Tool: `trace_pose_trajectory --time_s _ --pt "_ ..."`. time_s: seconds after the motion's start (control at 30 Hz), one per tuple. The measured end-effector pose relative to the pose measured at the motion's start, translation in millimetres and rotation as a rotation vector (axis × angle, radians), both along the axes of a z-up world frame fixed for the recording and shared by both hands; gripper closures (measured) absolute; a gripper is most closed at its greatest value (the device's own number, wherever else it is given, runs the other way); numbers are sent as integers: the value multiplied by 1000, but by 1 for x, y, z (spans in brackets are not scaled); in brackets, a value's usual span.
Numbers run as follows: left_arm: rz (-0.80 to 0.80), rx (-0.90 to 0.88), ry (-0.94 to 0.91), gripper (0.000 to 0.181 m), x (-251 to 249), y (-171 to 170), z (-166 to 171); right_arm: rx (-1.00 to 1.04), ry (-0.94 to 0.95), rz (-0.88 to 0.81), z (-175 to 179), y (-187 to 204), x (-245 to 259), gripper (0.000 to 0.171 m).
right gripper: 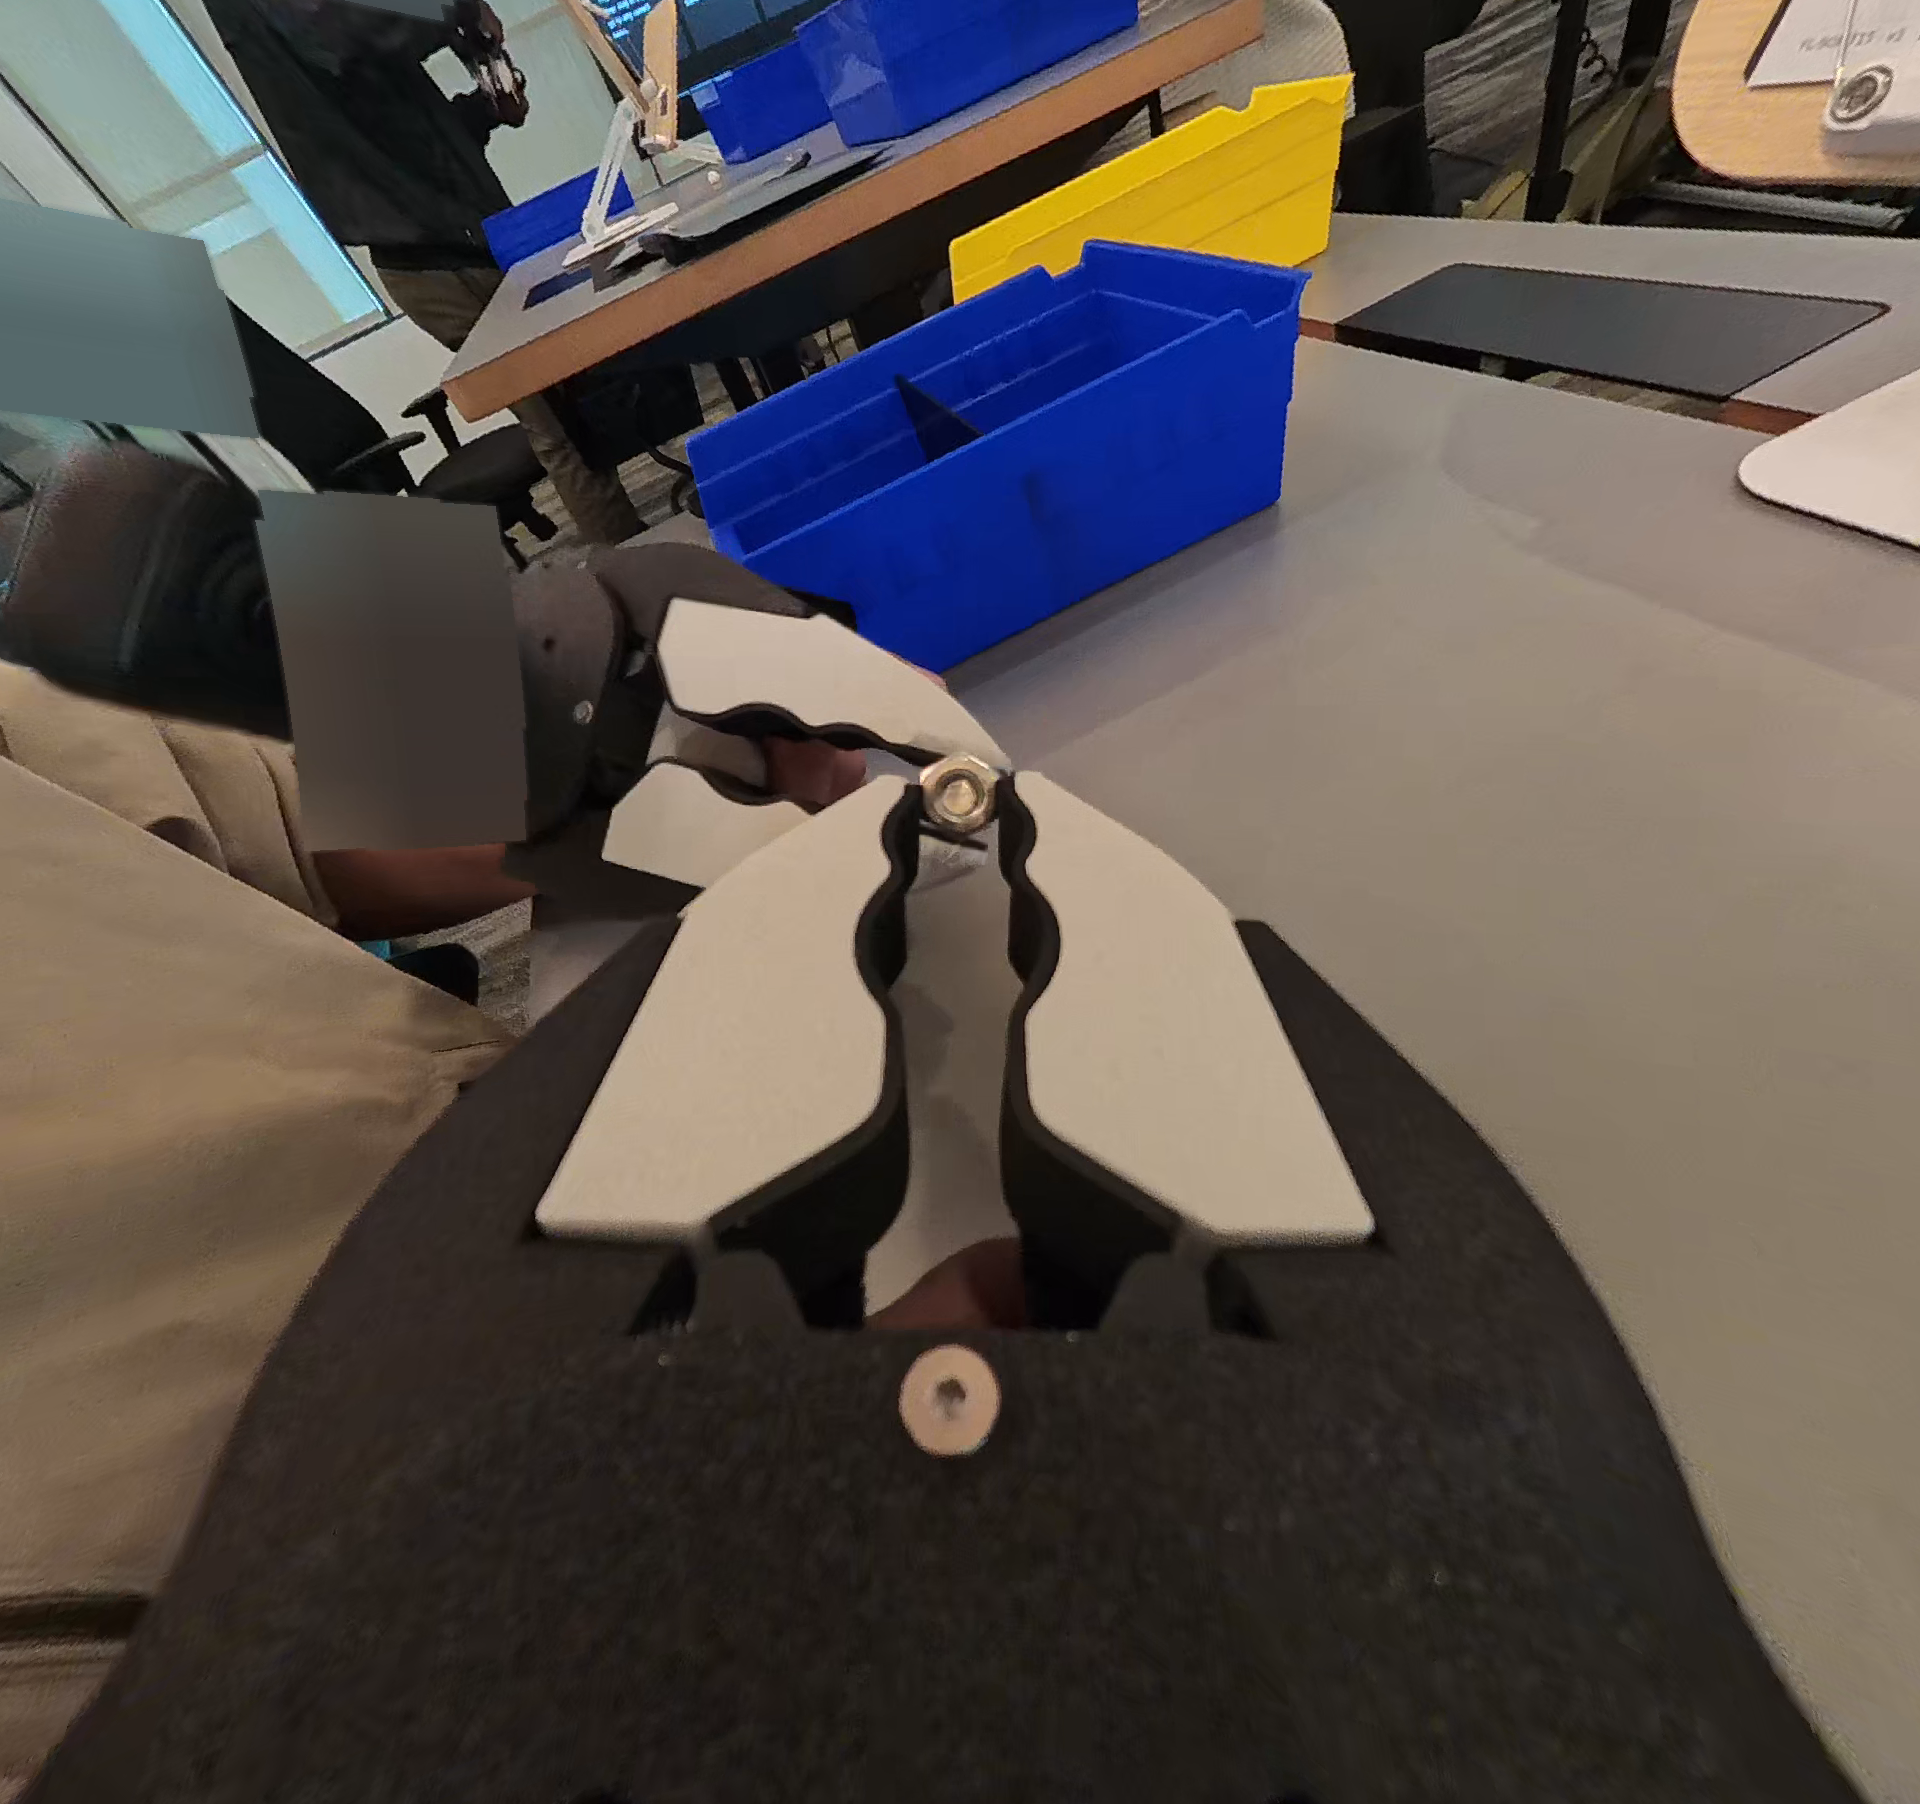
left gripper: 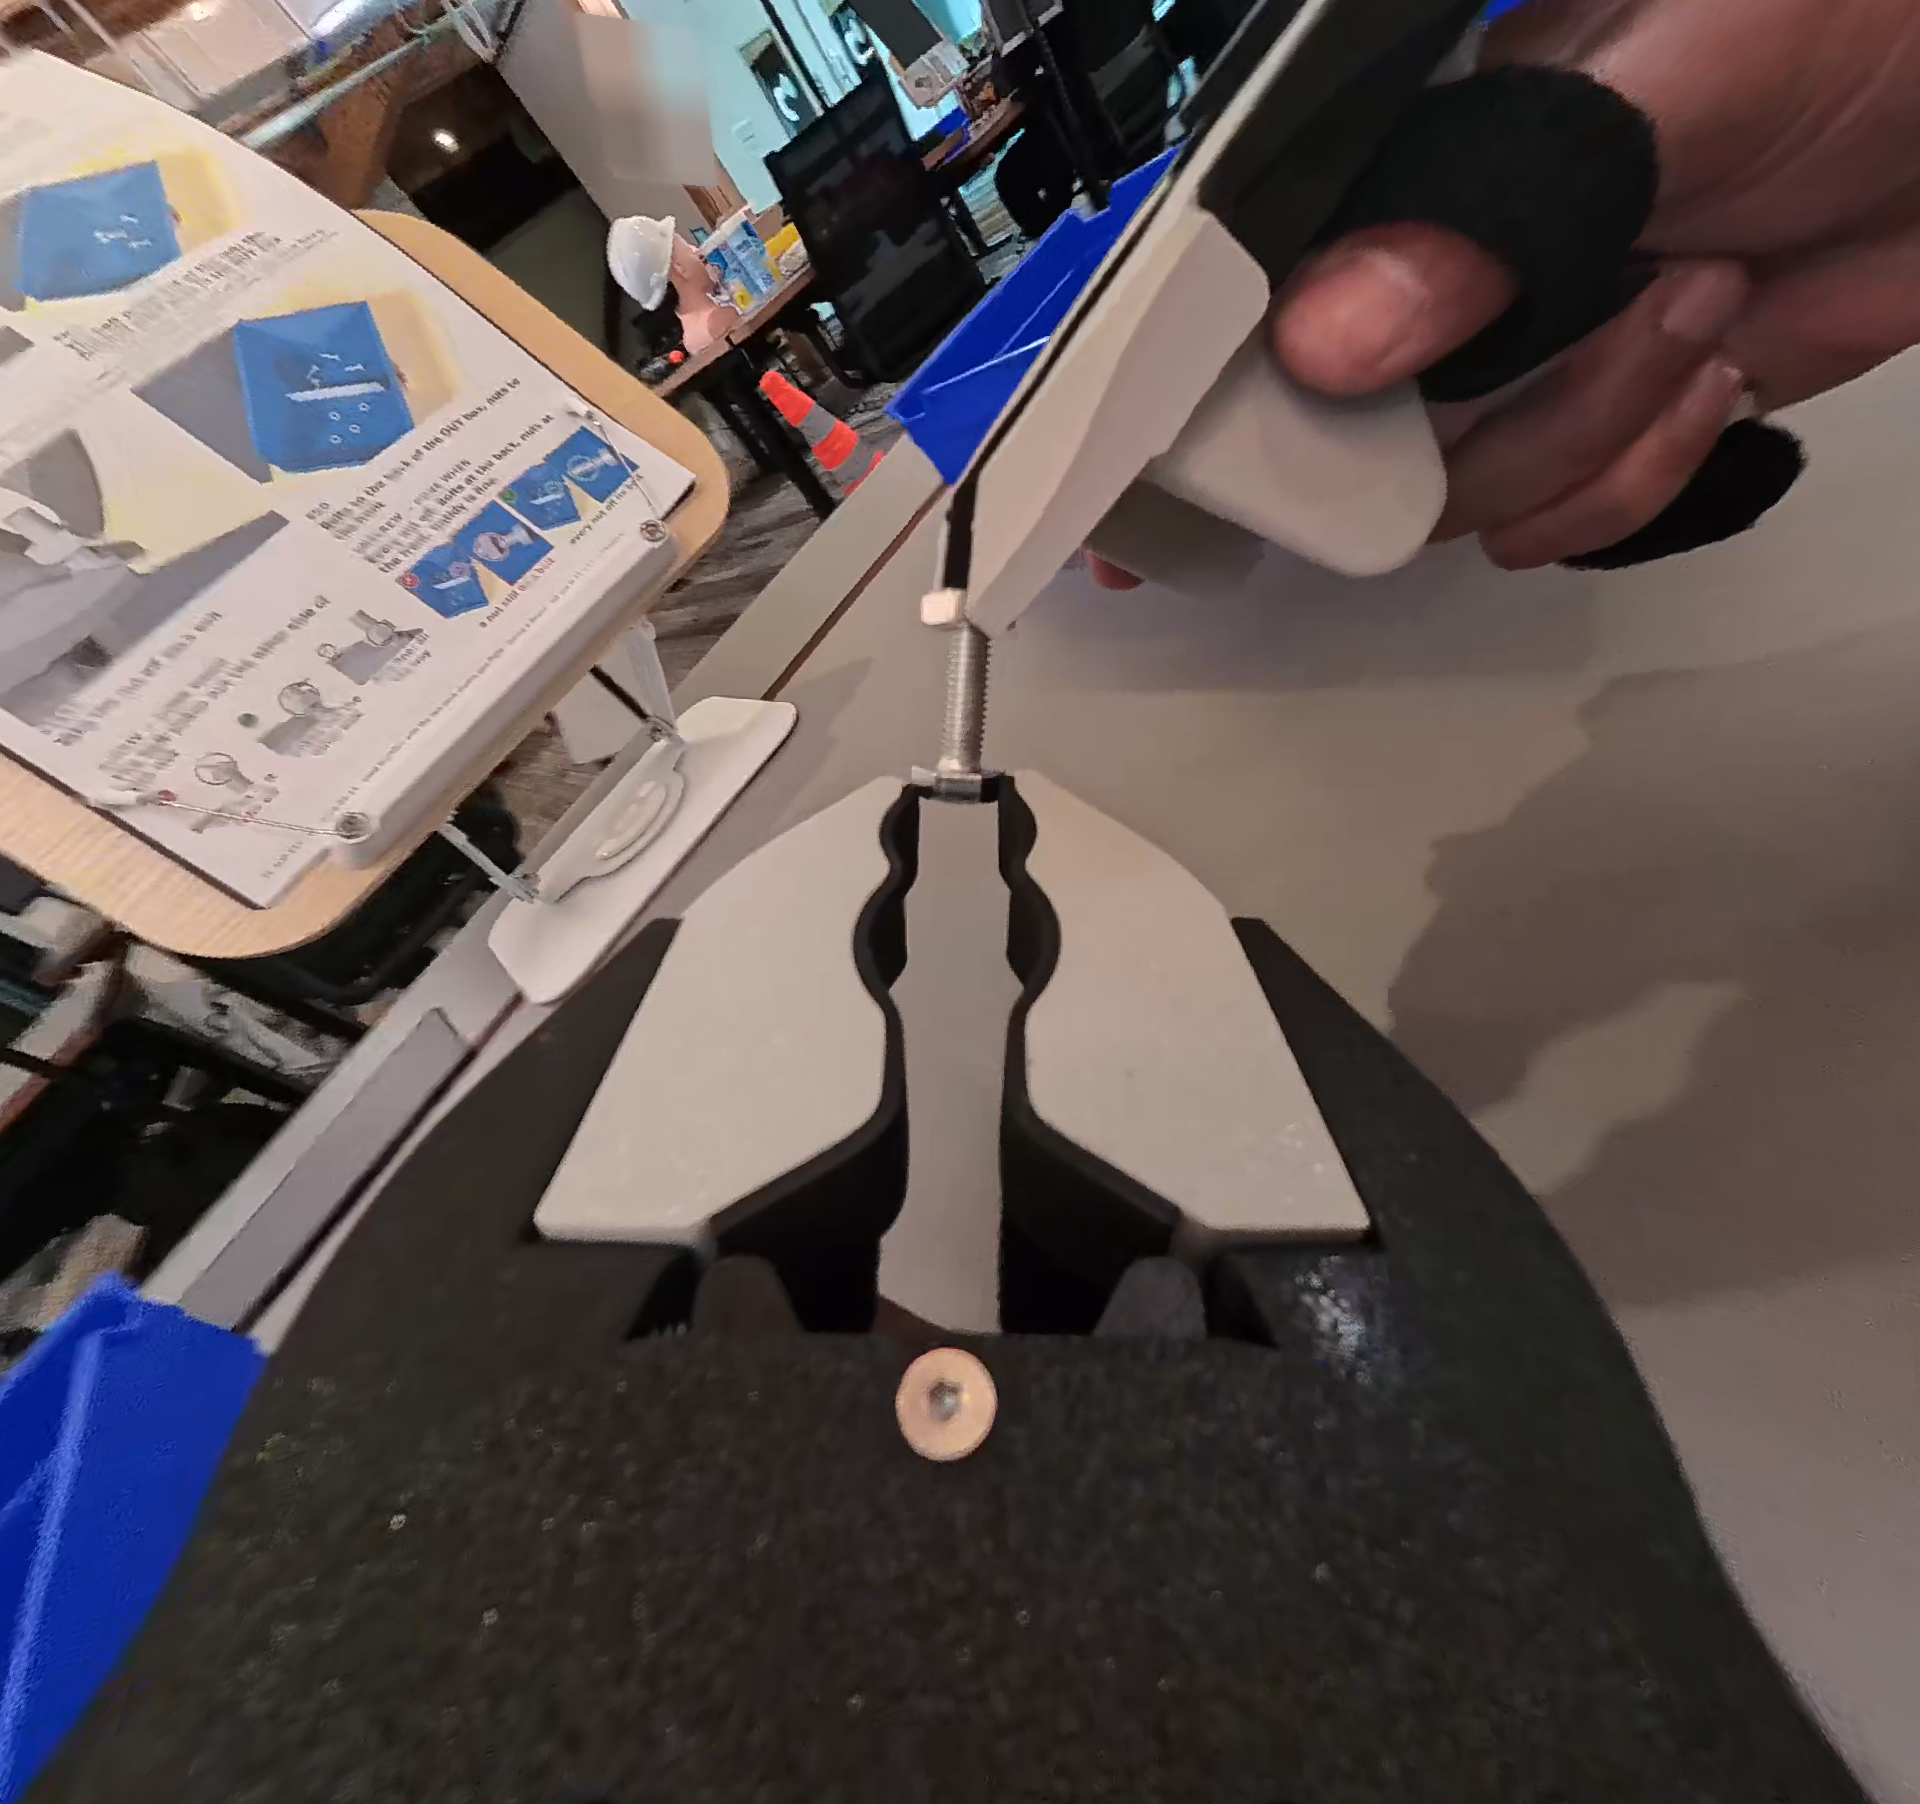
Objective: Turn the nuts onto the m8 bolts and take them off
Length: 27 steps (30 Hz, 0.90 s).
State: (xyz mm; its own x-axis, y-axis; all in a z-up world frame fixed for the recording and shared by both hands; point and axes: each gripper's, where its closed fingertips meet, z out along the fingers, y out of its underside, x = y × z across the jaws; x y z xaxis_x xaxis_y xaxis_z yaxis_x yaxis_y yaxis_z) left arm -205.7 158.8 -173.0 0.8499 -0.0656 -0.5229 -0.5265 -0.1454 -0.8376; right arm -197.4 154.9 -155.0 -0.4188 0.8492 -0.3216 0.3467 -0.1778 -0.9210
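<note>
In the left wrist view my left gripper (left gripper: 958, 793) is shut on the head of a silver M8 bolt (left gripper: 964, 705), whose threaded shaft points away and up. A hand holds my right gripper (left gripper: 961, 611) at the far end of the shaft, with a nut (left gripper: 941, 605) at its tips. In the right wrist view my right gripper (right gripper: 958, 804) is shut on the hex nut (right gripper: 958, 800), with the bolt's end showing in its middle. The left gripper (right gripper: 982, 762) reaches in from the left, just behind the nut. Both are held above the grey table (right gripper: 1455, 715).
A blue divided bin (right gripper: 997, 466) stands on the table beyond the grippers, with a yellow bin (right gripper: 1174, 185) behind it. An instruction sheet on a tilted stand (left gripper: 312, 507) stands at the left, on its white base (left gripper: 644, 840). A black mat (right gripper: 1600, 326) lies far right. The grippers are tip to tip, or close to it.
</note>
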Motion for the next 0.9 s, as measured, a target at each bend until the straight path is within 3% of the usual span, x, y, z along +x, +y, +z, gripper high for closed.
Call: trace_pose_trajectory --time_s 0.4,0.9 --pt "171 62 291 166 -5 -9 4 -263 -59 -90 0 2 -2 157" --pt "135 53 177 166 0 -7 4 -195 -69 -67 6 -3 -4 153"
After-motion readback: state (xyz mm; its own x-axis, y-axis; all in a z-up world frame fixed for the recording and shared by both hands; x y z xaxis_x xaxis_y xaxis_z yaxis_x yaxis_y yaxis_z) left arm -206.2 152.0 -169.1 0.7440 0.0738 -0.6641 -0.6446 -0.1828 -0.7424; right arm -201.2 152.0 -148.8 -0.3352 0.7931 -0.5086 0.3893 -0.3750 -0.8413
